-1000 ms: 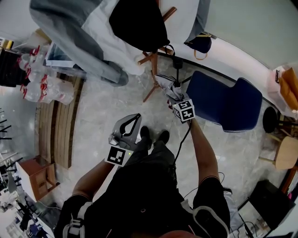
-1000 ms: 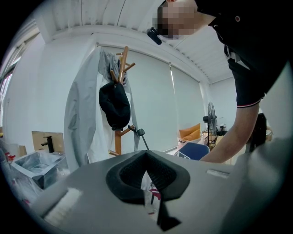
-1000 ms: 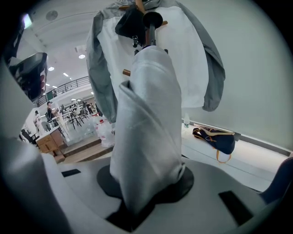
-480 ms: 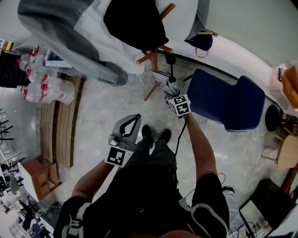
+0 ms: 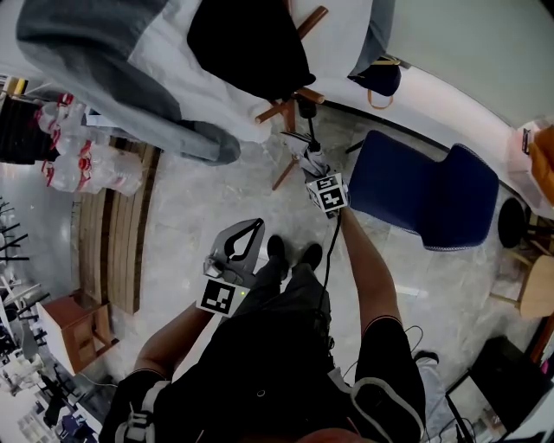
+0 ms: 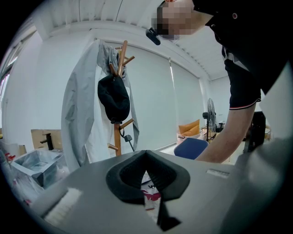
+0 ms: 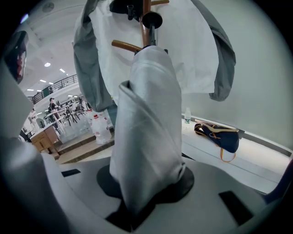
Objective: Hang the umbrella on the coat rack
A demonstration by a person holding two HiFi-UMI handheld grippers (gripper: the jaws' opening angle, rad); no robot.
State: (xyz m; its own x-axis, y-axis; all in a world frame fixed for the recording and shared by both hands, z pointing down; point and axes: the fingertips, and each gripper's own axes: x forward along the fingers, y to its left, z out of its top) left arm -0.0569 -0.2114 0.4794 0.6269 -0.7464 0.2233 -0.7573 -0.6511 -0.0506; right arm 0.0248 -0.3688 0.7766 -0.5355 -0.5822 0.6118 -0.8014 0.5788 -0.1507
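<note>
While the right gripper [image 5: 310, 164] clamps the folded umbrella [image 7: 146, 119], coat rack [image 7: 146, 11] just ahead; left gripper [image 6: 145, 154] jaws together, empty.

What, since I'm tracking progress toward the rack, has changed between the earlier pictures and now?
The right hand-held gripper, shut on the folded umbrella, moved up and slightly left in the head view, closer to the coat rack's pegs. Its grip on the umbrella stayed as it was; nothing was taken or let go. The left hand-held gripper stayed put, shut and empty.
</note>
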